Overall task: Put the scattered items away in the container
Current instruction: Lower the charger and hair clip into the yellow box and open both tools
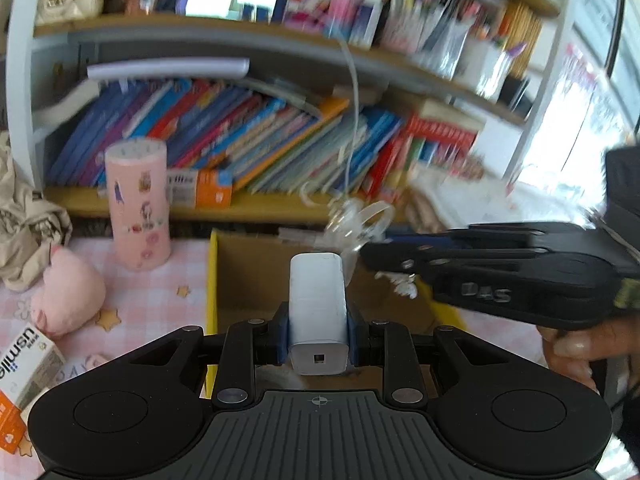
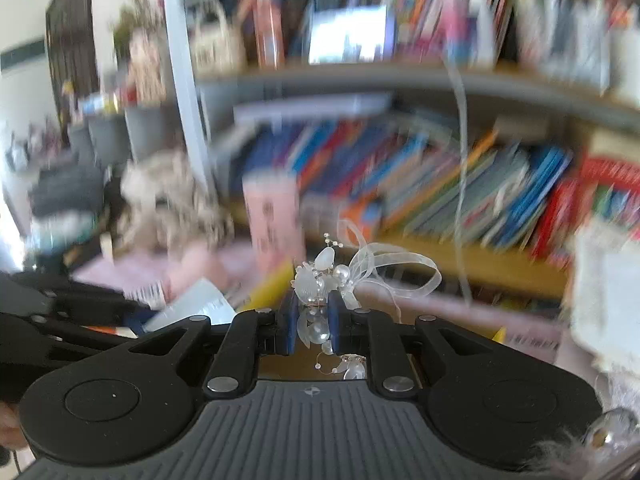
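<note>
My left gripper [image 1: 318, 334] is shut on a white rectangular charger block [image 1: 318, 308], held over the open cardboard box [image 1: 248, 272] with yellow edges. My right gripper [image 2: 313, 322] is shut on a white pearl-and-shell hair ornament [image 2: 320, 276] with sheer ribbon loops [image 2: 396, 264] trailing to the right. In the left wrist view the right gripper [image 1: 372, 254] comes in from the right above the box, the ornament [image 1: 352, 220] hanging at its tip. A hand [image 1: 572, 350] grips its handle.
A pink cylinder tin [image 1: 138, 208] stands on the pink checked cloth [image 1: 168, 280] left of the box. A pink plush toy [image 1: 68, 292] and an orange-white carton [image 1: 24, 368] lie further left. A bookshelf [image 1: 256, 140] full of books rises behind.
</note>
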`<state>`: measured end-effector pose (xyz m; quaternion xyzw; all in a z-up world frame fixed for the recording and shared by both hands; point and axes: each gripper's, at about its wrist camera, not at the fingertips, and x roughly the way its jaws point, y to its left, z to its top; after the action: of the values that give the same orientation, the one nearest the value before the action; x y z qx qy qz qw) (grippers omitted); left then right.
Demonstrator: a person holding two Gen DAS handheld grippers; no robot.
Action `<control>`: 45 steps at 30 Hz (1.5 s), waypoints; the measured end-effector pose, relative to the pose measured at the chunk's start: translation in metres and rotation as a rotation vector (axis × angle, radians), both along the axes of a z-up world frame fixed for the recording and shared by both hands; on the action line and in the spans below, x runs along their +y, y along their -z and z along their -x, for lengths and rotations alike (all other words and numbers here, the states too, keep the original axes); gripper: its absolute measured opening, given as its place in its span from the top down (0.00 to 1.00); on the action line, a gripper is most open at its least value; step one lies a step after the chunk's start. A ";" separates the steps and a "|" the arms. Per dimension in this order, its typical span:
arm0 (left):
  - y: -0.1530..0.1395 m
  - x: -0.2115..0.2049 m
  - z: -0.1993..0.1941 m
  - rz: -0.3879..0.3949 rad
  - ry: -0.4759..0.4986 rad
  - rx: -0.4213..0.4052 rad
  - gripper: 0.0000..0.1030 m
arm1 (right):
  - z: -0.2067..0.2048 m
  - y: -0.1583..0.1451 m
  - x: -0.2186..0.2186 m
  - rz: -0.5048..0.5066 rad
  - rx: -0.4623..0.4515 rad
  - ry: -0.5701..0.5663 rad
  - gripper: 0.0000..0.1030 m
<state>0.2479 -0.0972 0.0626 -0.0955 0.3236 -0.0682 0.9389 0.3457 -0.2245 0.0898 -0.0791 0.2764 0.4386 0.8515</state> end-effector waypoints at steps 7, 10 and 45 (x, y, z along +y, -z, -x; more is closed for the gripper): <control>0.034 -0.014 -0.024 -0.067 0.033 0.115 0.75 | -0.043 0.055 0.046 0.230 0.095 -0.094 0.86; 0.042 -0.008 -0.035 -0.097 0.014 0.148 0.76 | -0.053 0.068 0.063 0.288 0.103 -0.131 0.85; 0.024 -0.007 -0.031 -0.263 -0.032 0.103 0.32 | -0.067 0.075 0.049 0.274 0.167 -0.056 0.41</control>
<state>0.2791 -0.1044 0.0385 0.0200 0.3758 -0.0052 0.9265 0.4125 -0.1757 0.0148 -0.1653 0.4011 0.4254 0.7943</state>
